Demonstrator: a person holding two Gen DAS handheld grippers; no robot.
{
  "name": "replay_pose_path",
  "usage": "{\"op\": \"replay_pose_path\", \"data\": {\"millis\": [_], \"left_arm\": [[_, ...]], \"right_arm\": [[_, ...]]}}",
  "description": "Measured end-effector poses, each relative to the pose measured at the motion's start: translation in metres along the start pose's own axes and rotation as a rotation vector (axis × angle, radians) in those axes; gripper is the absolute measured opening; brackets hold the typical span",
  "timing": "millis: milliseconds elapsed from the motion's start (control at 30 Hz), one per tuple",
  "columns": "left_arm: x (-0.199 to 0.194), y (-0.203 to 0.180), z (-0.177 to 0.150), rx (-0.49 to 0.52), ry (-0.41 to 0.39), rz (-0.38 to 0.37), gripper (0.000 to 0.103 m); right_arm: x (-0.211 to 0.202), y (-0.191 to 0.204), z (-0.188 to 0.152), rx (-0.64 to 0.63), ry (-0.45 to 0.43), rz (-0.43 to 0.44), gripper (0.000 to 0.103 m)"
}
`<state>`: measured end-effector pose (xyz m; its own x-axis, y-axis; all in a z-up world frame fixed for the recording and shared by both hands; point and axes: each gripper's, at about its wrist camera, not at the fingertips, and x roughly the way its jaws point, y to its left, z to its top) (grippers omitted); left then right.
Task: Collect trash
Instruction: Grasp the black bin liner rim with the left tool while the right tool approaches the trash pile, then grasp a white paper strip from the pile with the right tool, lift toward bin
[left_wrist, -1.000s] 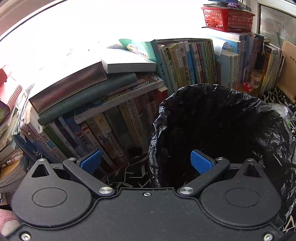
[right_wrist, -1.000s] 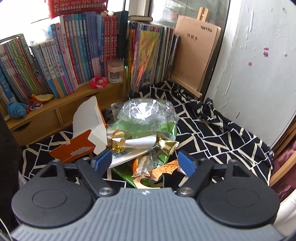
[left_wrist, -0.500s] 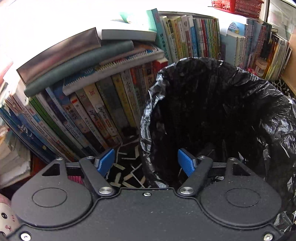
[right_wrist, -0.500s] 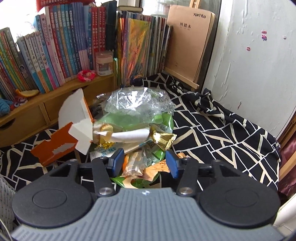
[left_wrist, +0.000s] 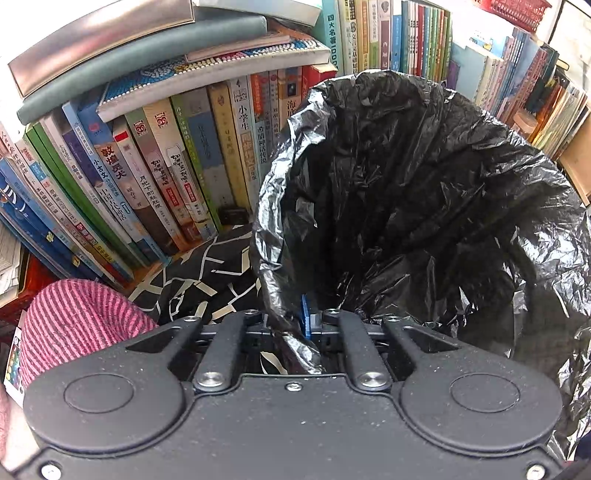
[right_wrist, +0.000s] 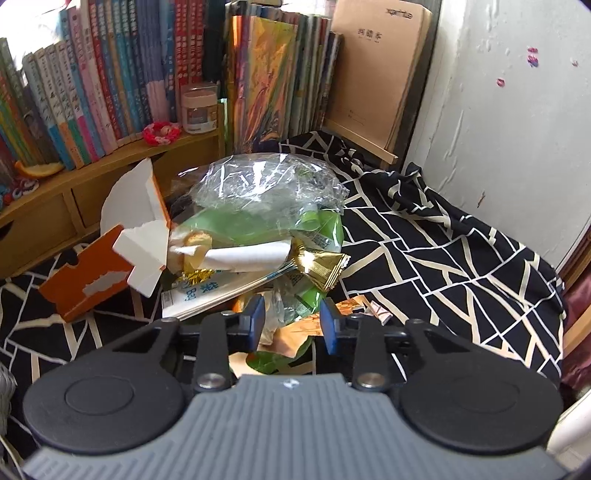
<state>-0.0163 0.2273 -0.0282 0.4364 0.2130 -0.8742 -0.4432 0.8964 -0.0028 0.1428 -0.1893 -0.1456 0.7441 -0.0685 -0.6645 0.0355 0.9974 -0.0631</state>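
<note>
In the left wrist view a black trash bag (left_wrist: 424, 184) stands open like a bin liner. My left gripper (left_wrist: 301, 321) is shut on the near-left fold of its rim. In the right wrist view a pile of trash (right_wrist: 266, 206) lies on a patterned cloth: clear and green plastic wrappers, a gold wrapper (right_wrist: 321, 262), rolled white paper and a torn orange box (right_wrist: 92, 280). My right gripper (right_wrist: 291, 323) is low at the pile's near edge. Its jaws are closing, with a crumpled green and clear wrapper (right_wrist: 308, 299) between the blue pads and a gap still showing.
Rows of upright books (left_wrist: 147, 166) stand close behind and left of the bag. A pink striped knit item (left_wrist: 74, 317) lies at the lower left. The black-and-white cloth (right_wrist: 443, 251) runs right to a white wall (right_wrist: 509, 110). A wooden shelf (right_wrist: 74, 192) with a jar (right_wrist: 199, 110) backs the pile.
My left gripper sank toward the bag and its jaws went from wide open to shut on the rim. My right gripper came down onto the pile and its jaws narrowed around the wrappers.
</note>
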Motion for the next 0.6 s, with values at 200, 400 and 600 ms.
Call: {"op": "replay_pose_path", "data": {"millis": [200,400,600], "left_arm": [[-0.001,0.005,0.001,-0.018,0.021,-0.024,0.01],[-0.02,0.015,0.001,-0.034,0.019,-0.06,0.026],[-0.033,0.011,0.001,0.016,-0.011,-0.051,0.026]], "right_arm": [[0.009,-0.015,-0.001,0.094,-0.006,0.018,0.054],[0.009,-0.017,-0.004,0.097,-0.031,0.023,0.066],[0.009,-0.013,-0.004,0.084,-0.028,0.019,0.067]]}}
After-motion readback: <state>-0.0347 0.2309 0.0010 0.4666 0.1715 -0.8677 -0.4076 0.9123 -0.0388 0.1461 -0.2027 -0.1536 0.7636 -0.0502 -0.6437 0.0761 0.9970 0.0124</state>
